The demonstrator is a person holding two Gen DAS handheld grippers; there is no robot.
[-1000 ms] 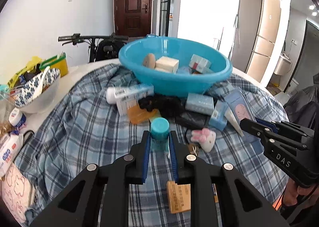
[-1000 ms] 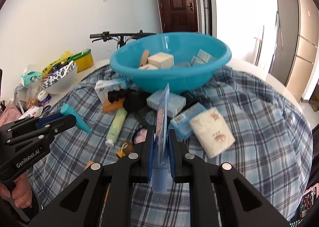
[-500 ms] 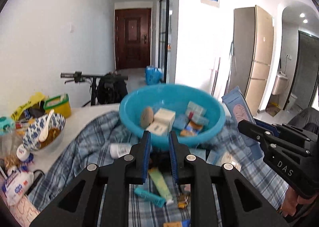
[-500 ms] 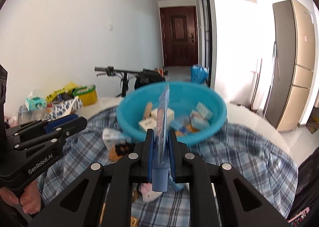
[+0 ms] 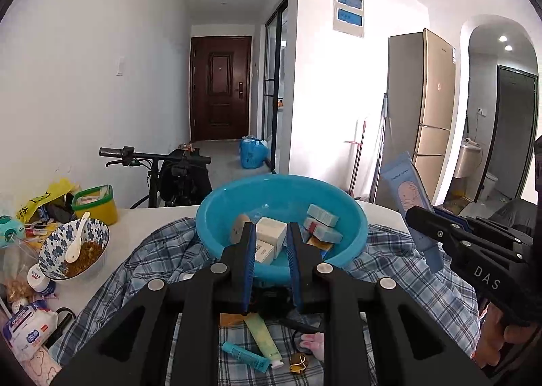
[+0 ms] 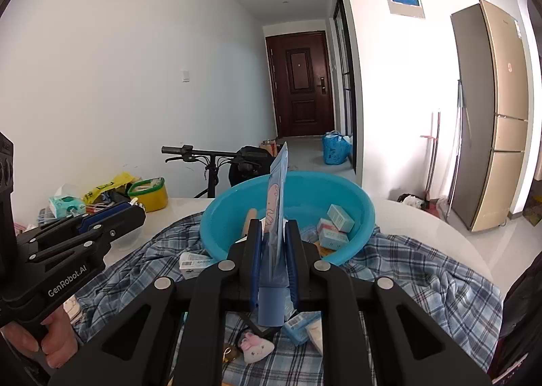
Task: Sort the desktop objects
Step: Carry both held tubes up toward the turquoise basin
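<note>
My right gripper (image 6: 272, 226) is shut on a light blue tube (image 6: 276, 203), which stands upright with its cap down, in front of the blue basin (image 6: 216, 233). From the left wrist view the same tube (image 5: 403, 189) sticks up out of the right gripper (image 5: 415, 216). The left gripper (image 5: 269, 230) hangs above the plaid cloth (image 5: 152, 260) facing the basin (image 5: 352, 237). Its jaws are nearly together and hold nothing. Several small boxes (image 5: 271, 231) lie in the basin. A teal tube (image 5: 244, 357) and a pale green tube (image 5: 262, 335) lie on the cloth below.
A patterned bowl with a spoon (image 5: 73, 247), a yellow tub (image 5: 95, 201) and a wipes pack (image 5: 28, 330) crowd the left of the white table. A pink bunny toy (image 6: 255, 348) and a blue box (image 6: 298, 326) lie near the front. A bicycle (image 5: 152, 159) stands behind.
Both grippers have risen and tipped up toward the basin. The teal tube that was between the left fingers now lies on the cloth. The right gripper still holds the light blue tube.
</note>
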